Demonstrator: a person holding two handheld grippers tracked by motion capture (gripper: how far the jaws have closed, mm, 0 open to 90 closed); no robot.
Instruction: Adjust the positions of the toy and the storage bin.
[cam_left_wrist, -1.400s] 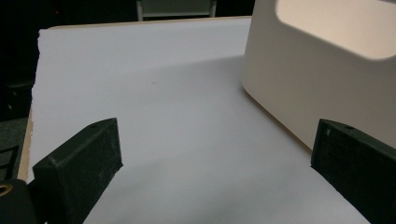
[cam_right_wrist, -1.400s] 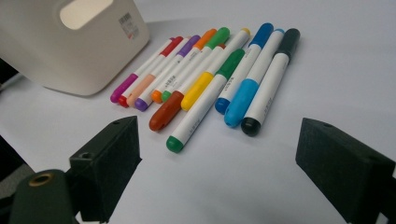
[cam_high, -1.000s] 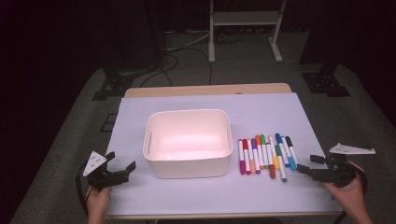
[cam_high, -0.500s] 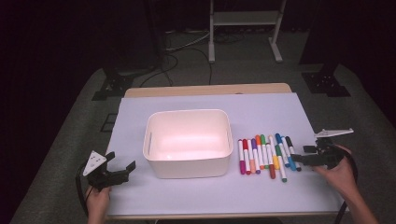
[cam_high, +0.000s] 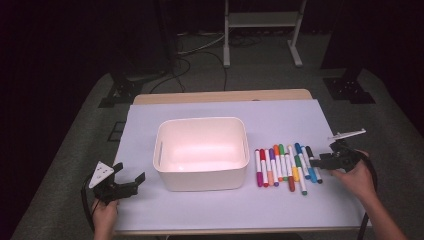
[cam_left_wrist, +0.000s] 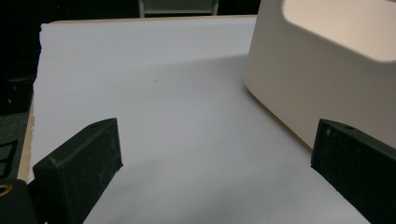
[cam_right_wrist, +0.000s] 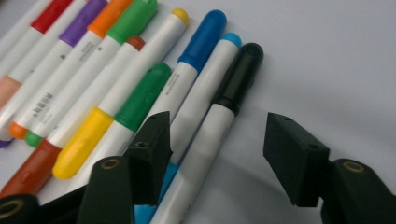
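The left gripper (cam_high: 131, 180) rests spread and empty at the bench's (cam_high: 210, 210) near left corner. Rightward, the right gripper (cam_right_wrist: 215, 154) (nearer hand) straddles the black marker (cam_right_wrist: 219, 126), fingers closing without pinching, across its long axis.

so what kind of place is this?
Probably a lab or studio recording setup: a table under a white sheet, dark surroundings, cables on grey carpet, and a metal stand behind.

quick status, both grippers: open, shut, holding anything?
Left gripper: open, holding nothing, beside the white bin.
Right gripper: open, jaws just been closing, straddling the black-capped marker, not yet gripping it.
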